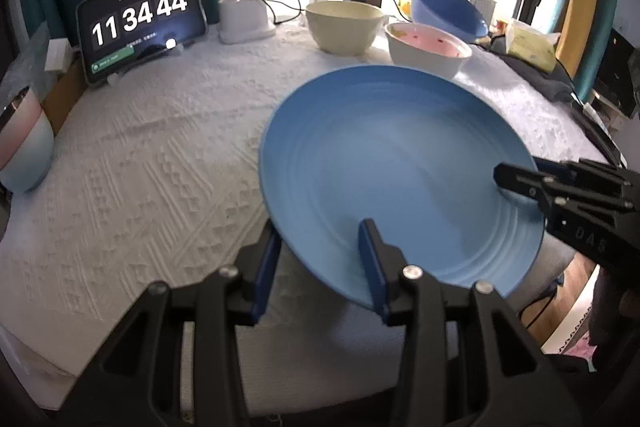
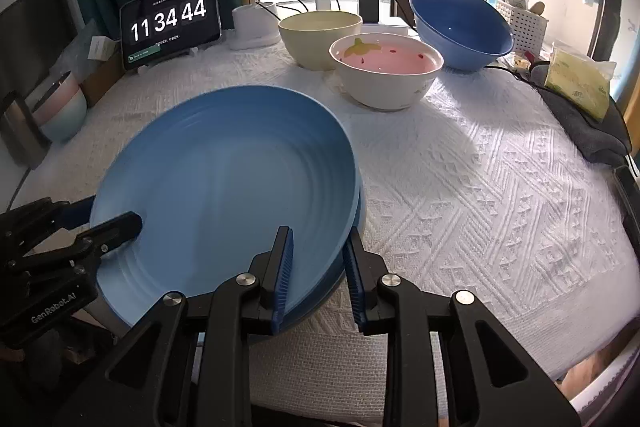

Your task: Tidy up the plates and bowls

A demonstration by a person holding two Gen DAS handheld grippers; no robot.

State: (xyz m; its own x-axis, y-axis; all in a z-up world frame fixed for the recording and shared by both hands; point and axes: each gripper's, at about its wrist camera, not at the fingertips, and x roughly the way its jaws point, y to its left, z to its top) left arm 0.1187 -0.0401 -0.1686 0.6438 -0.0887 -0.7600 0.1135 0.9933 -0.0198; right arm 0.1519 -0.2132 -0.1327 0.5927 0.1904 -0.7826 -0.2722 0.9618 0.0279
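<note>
A large light-blue plate (image 1: pixel 400 167) is held tilted above the white tablecloth; it also shows in the right wrist view (image 2: pixel 232 179). My left gripper (image 1: pixel 320 259) is shut on the plate's near left rim. My right gripper (image 2: pixel 318 267) is shut on its right rim, where a second blue rim seems to lie just beneath. At the back stand a cream bowl (image 2: pixel 320 37), a white bowl with a pink inside (image 2: pixel 386 71) and a dark blue bowl (image 2: pixel 460 23) that leans tilted.
A tablet clock (image 2: pixel 170 21) stands at the back left beside a white charger (image 2: pixel 254 27) with cables. A pink-and-blue cup (image 1: pixel 24 143) sits at the left edge. A tissue pack (image 2: pixel 576 79) and grey cloth (image 2: pixel 584 127) lie at the right edge.
</note>
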